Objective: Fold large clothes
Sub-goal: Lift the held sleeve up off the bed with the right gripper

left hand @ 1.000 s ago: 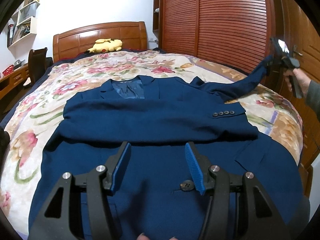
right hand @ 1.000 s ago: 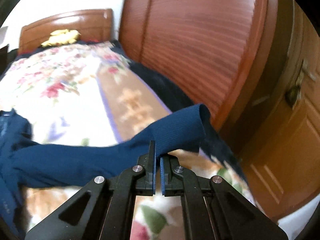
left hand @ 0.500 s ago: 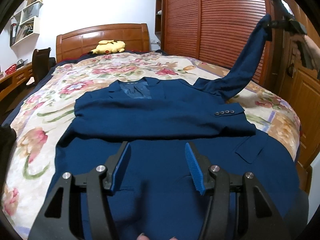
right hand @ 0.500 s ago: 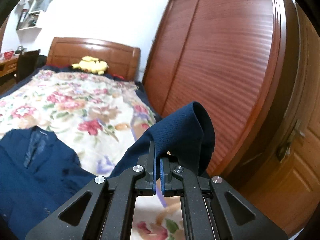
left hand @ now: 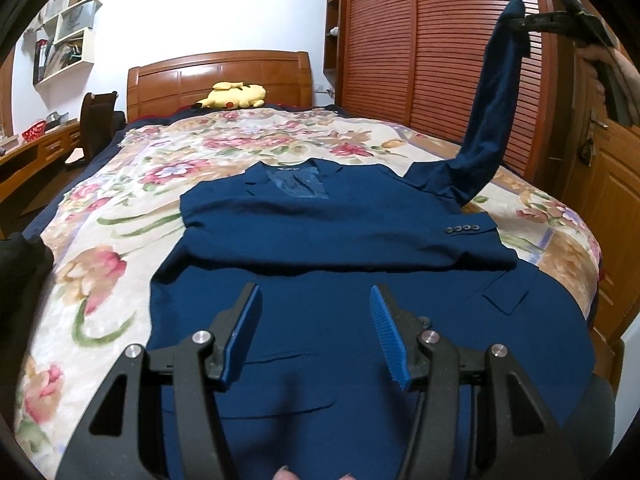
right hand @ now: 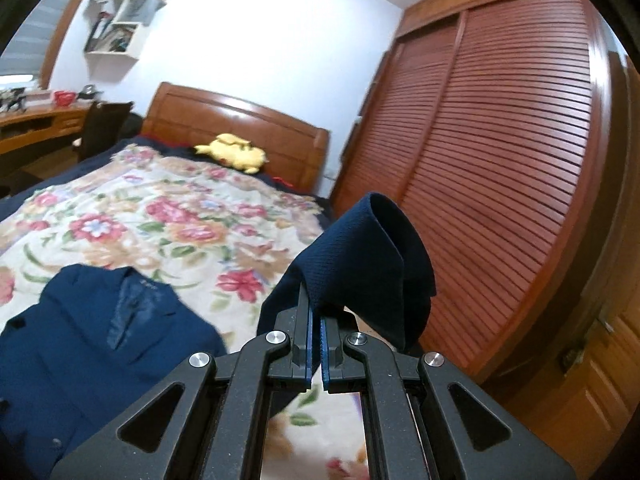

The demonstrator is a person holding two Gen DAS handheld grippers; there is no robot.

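Note:
A dark blue suit jacket [left hand: 340, 264] lies face up on the flowered bedspread [left hand: 120, 240], collar toward the headboard. One sleeve [left hand: 360, 236] is folded across its chest, cuff buttons at the right. The other sleeve [left hand: 494, 92] is lifted high at the right; its cuff [right hand: 368, 248] is pinched in my right gripper [right hand: 316, 312], which is shut on it and also shows far off as the right gripper [left hand: 520, 20] in the left wrist view. My left gripper [left hand: 316, 312] hovers open over the jacket's lower front with nothing between its fingers.
A yellow plush toy [left hand: 234, 96] rests by the wooden headboard [left hand: 220, 76]. A slatted wardrobe [left hand: 420, 60] runs along the right side of the bed, a door [left hand: 600, 152] beside it. A desk and chair [left hand: 96, 120] stand at the left. A hand [left hand: 608, 76] holds the right gripper.
My right gripper has carried the sleeve cuff from low beside the bed up high and swung toward the bed. The left gripper has drawn back a little, still open.

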